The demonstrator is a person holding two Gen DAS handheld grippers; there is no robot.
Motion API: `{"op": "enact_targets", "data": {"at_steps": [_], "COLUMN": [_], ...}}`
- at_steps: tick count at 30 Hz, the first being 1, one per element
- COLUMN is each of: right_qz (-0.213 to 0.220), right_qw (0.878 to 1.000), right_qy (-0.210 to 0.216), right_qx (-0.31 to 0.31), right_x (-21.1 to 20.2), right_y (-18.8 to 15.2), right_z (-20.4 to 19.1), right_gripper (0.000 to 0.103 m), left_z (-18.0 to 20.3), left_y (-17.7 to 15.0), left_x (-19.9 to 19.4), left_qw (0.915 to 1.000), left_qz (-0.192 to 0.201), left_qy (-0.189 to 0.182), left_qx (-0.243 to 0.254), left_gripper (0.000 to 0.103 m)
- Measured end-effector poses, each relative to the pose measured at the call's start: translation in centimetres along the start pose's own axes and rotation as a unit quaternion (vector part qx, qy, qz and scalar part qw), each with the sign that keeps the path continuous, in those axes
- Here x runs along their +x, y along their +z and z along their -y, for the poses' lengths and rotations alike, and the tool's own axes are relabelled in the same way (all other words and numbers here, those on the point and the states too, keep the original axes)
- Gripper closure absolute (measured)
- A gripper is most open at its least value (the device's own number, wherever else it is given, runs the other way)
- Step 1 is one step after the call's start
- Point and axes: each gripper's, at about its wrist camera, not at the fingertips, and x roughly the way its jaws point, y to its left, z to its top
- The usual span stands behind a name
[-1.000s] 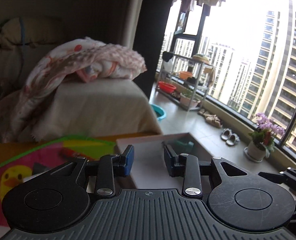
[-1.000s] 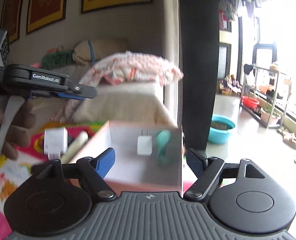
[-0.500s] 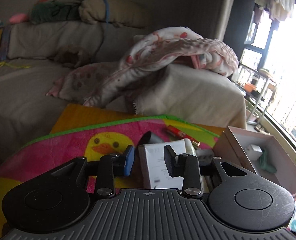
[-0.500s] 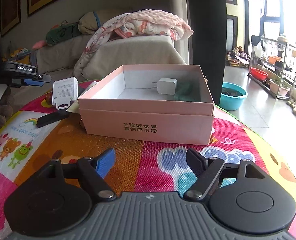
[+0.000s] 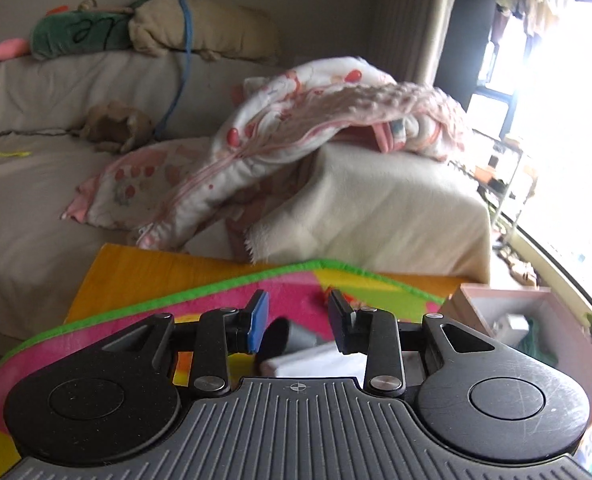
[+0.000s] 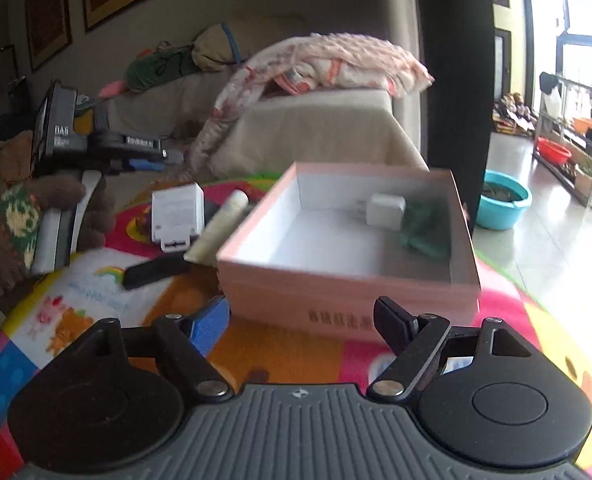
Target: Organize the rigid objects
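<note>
Right claw [image 6: 302, 320] hangs low at the bottom centre of the right wrist view, jaws spread wide and gripping nothing, facing the pink box [image 6: 348, 276] at mid-frame. Inside the box, toward its far right corner, sits a white charger [image 6: 386, 211] with its prongs pointing left, touching a green object [image 6: 424, 232] just right of it. Left of the box on the colourful mat [image 6: 276, 352], a cream tube [image 6: 220, 228] lies with its long axis running from lower left to upper right, a black bar [image 6: 156, 271] lies near it, and a white packet [image 6: 176, 216] stands upright. Left claw [image 5: 298, 322], in the left wrist view, is parted with empty jaws above a dark cylinder [image 5: 288, 334] and a white item [image 5: 316, 362]. The bench edge [image 5: 144, 268] shows orange.
</note>
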Motion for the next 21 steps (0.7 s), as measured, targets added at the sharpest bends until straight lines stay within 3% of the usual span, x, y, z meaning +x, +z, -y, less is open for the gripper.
{"op": "enact_targets", "data": {"at_steps": [4, 7, 9, 10, 12, 15, 19, 21], "right_qz": [-0.055, -0.104, -0.131, -0.145, -0.176, -0.199, -0.230, -0.231], "right_qw": [0.998, 0.993, 0.991, 0.989, 0.984, 0.979, 0.972, 0.972], "right_qy": [0.044, 0.042, 0.029, 0.016, -0.013, -0.046, -0.048, -0.039], "right_qx": [-0.002, 0.023, 0.029, 0.028, 0.021, 0.001, -0.010, -0.010], "right_x": [5.8, 13.2, 18.4, 21.0, 25.6, 30.2, 33.2, 32.8], "right_y": [8.5, 13.3, 15.0, 15.4, 15.6, 15.3, 14.3, 13.7], "right_z": [-2.4, -4.1, -5.3, -5.9, -6.7, -7.5, -7.7, -7.9], "right_gripper": [0.023, 0.023, 0.030, 0.032, 0.049, 0.052, 0.053, 0.068], "left_z": [-2.6, -4.6, -5.8, -6.3, -7.4, -8.7, -9.1, -9.2], "left_y": [-0.9, -1.4, -1.8, -2.1, -2.4, -2.6, -2.5, -2.8], "left_x": [-0.3, -0.7, -1.0, -1.1, -1.1, 0.1, 3.0, 4.2], "left_qw": [0.9992, 0.9987, 0.9980, 0.9977, 0.9966, 0.9932, 0.9907, 0.9874], "left_qz": [-0.036, -0.040, -0.040, -0.040, -0.036, -0.037, -0.037, -0.052], "left_qy": [-0.011, -0.013, -0.015, -0.013, -0.023, -0.048, -0.072, -0.087], "left_qx": [-0.013, -0.029, -0.045, -0.054, -0.071, -0.099, -0.110, -0.121], "left_gripper": [0.067, 0.067, 0.068, 0.068, 0.068, 0.068, 0.068, 0.079]}}
